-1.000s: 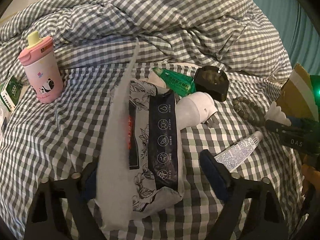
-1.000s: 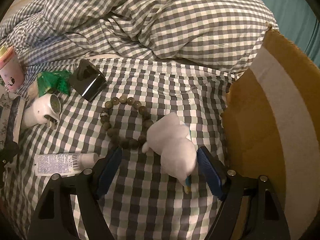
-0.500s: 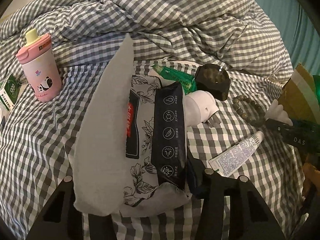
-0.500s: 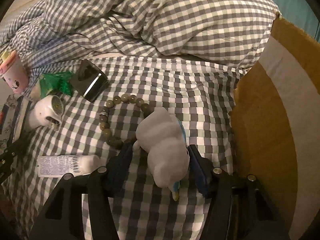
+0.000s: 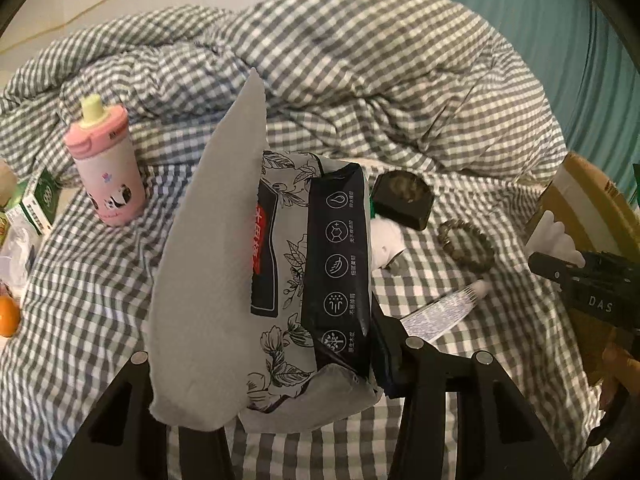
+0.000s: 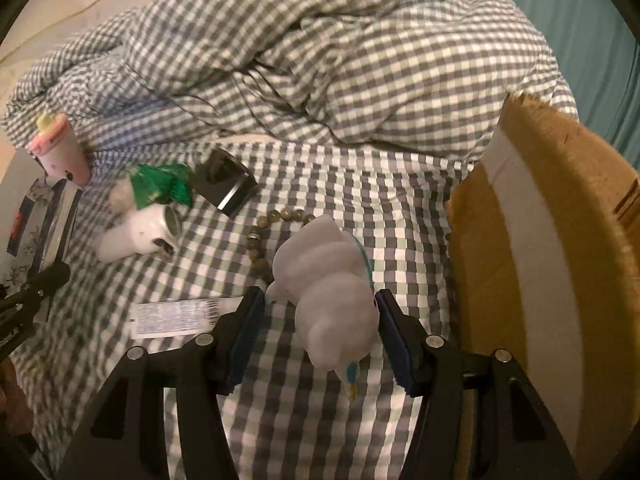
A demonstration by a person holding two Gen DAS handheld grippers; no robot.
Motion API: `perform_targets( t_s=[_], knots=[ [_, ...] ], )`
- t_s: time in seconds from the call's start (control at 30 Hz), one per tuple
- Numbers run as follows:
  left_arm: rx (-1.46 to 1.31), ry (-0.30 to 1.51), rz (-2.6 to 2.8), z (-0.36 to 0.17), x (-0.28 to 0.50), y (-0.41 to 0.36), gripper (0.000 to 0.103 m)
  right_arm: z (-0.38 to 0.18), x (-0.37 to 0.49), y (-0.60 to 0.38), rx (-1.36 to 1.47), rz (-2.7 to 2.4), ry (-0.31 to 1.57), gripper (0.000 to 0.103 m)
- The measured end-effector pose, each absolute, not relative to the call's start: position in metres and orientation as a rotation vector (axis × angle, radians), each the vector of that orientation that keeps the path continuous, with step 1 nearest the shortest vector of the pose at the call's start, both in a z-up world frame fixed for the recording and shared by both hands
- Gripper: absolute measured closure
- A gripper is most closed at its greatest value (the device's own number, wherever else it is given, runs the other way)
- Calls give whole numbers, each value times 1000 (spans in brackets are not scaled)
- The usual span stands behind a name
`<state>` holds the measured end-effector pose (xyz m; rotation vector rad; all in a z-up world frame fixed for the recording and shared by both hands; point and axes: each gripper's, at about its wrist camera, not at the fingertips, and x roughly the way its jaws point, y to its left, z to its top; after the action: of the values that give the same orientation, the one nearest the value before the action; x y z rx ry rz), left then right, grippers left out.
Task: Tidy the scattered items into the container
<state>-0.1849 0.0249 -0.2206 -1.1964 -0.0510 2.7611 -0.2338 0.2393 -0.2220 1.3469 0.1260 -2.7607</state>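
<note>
Both grippers have closed since 1 s ago: left gripper (image 5: 264, 360) is now clamped on the grey floral-print wet-wipe pack w/ a loose grey sheet (image 5: 280, 280), raised off the grey-white gingham bedsheet (image 5: 80, 300). Right gripper (image 6: 320, 320) pinches the white plush bird toy (image 6: 328, 288) between its blue pads, just beside the brown cardboard box (image 6: 560, 260); brown bead bracelet (image 6: 260, 240) & white printed tube (image 6: 172, 318) lie on the sheet nearby
</note>
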Motion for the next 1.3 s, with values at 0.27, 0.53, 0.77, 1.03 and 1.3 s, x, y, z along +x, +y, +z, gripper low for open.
perform_targets(
  t_s=[0.27, 0.53, 0.77, 1.03, 1.3],
  knots=[
    [-1119, -51, 2804, -185, -163, 22, 54, -187, -207, 232, 1259, -2777, 123, 46],
    [-1021, -45, 2851, -147, -137, 22, 54, -152, -179, 229, 1170, -2791, 106, 46],
    [-920, -45, 2892, -111, -111, 22, 54, -115, -151, 227, 1075, -2816, 103, 46],
    [-833, -38, 2920, -81, -79, 22, 54, -82, -118, 228, 984, -2841, 97, 46],
    [-730, -42, 2950, -48, -46, 21, 54, -48, -83, 225, 886, -2863, 103, 46]
  ],
)
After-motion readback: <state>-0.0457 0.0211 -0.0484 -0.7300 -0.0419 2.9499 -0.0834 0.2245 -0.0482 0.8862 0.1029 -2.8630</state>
